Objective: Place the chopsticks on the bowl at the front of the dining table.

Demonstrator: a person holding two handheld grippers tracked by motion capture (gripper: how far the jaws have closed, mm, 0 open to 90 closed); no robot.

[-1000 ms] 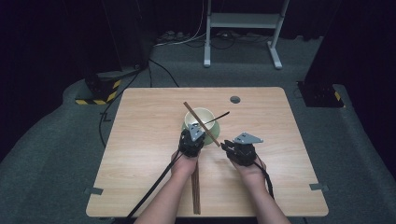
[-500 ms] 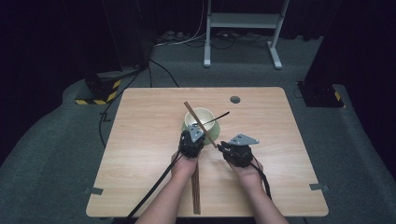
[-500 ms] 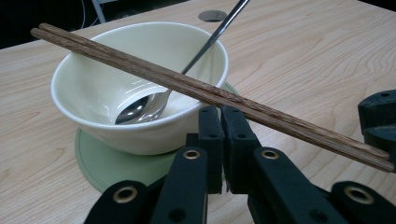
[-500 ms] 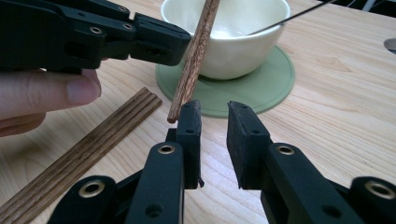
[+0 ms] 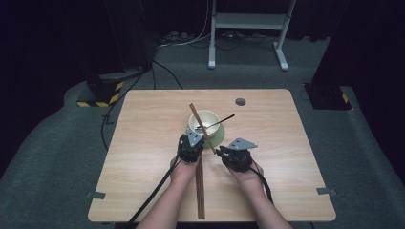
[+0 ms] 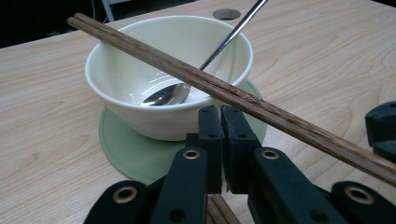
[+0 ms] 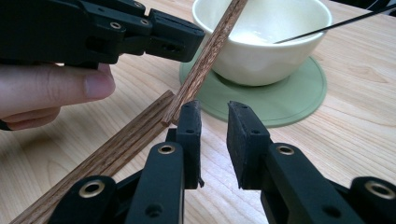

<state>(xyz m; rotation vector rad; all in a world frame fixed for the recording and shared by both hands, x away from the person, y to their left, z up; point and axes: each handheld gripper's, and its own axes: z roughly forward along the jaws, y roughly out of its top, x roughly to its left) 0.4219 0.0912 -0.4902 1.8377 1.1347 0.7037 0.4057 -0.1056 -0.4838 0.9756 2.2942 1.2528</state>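
A pair of chopsticks point(image 6: 224, 91) lies slanted across the rim of the cream bowl point(image 6: 140, 93), which sits on a green mat point(image 7: 280, 98) near the middle of the table point(image 5: 286, 143) with a spoon point(image 6: 168, 93) in it. The left gripper point(image 6: 220, 122) is just in front of the bowl, jaws closed on nothing. The right gripper point(image 7: 214, 119) is just beside the chopsticks' lower end, jaws a little apart and empty; more chopsticks point(image 5: 200, 191) lie flat between the hands.

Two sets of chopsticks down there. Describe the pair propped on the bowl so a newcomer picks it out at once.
Find the cream bowl on its green coaster mid-table. The propped chopsticks slant across its rim, lower end down by the right gripper. The flat chopsticks lie on the table toward the person; the thin spoon in the bowl is metal, not wood.
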